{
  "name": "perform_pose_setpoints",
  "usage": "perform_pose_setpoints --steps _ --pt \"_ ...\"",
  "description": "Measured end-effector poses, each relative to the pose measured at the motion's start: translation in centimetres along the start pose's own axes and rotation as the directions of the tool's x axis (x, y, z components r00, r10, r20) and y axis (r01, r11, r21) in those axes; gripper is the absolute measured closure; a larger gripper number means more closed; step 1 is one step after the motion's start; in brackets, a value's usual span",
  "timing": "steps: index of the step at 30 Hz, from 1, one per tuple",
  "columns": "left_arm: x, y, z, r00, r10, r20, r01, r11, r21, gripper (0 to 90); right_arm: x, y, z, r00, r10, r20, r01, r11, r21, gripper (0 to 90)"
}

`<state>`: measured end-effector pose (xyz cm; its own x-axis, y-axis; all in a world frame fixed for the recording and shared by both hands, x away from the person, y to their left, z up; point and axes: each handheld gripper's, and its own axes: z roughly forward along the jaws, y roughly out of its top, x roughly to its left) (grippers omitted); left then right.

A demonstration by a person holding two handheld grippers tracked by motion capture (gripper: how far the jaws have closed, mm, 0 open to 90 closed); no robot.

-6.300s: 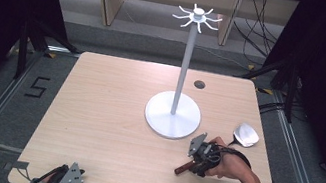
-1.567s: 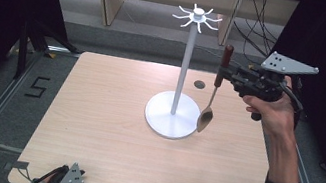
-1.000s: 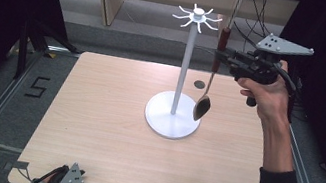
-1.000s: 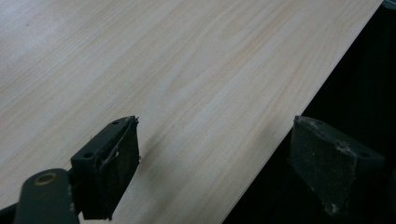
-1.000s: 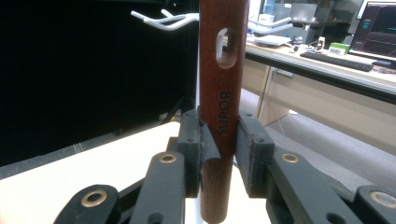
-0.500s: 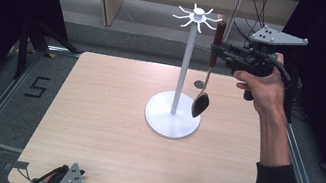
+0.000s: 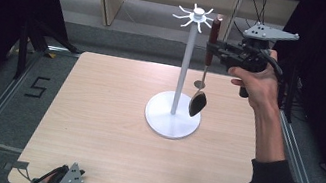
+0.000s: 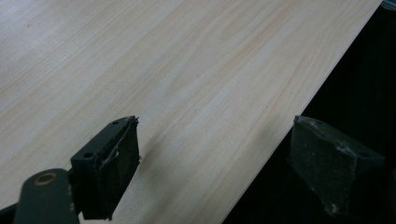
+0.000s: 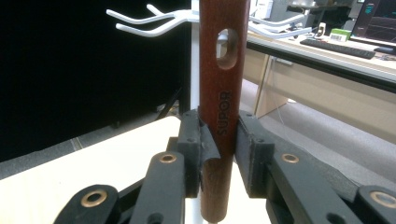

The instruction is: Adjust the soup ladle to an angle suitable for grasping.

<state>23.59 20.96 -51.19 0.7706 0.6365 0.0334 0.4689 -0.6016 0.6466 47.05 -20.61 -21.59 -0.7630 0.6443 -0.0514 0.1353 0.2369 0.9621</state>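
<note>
The right tongs point(image 7: 215, 49) clamp a spoon point(image 9: 218, 107) by its wooden handle, upright and bowl down, just beside the white rack's point(image 7: 184, 65) hooks, seemingly so its hanging hole can meet a prong. The left tongs point(image 8: 210, 168) rest released at the desk's point(image 7: 109, 127) near edge, gripping nothing.

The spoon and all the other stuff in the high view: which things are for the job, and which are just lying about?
For the job:
- wooden-handled spoon
- white hook stand
- right hand-held gripper, clamped on the spoon's handle

Just lying about:
- left hand-held gripper, open at the table's near edge
- small dark disc on the table
</note>
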Motion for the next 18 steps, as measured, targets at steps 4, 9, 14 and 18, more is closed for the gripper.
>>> perform_pose_setpoints --steps 4,9,14,18 --pt "0.0 0.0 0.0 1.0000 0.005 -0.002 -0.005 1.0000 0.001 15.5 0.1 0.1 0.3 1.0000 0.000 0.000 0.000 1.000 0.009 74.1" --pt "0.0 0.0 0.0 1.0000 0.000 0.000 0.000 1.0000 0.002 15.5 0.0 0.2 0.8 0.9999 -0.007 0.008 0.007 1.000 0.014 74.1" --pt "0.0 0.0 0.0 0.9999 0.012 -0.002 -0.012 0.9999 0.001 15.5 0.2 0.0 1.1 0.9998 0.017 0.001 -0.017 1.000 0.011 74.0" --pt "0.0 0.0 -0.1 1.0000 0.006 -0.001 -0.006 1.0000 0.002 15.5 0.2 -0.1 1.1 0.9999 0.011 -0.013 -0.011 1.000 0.002 73.3"
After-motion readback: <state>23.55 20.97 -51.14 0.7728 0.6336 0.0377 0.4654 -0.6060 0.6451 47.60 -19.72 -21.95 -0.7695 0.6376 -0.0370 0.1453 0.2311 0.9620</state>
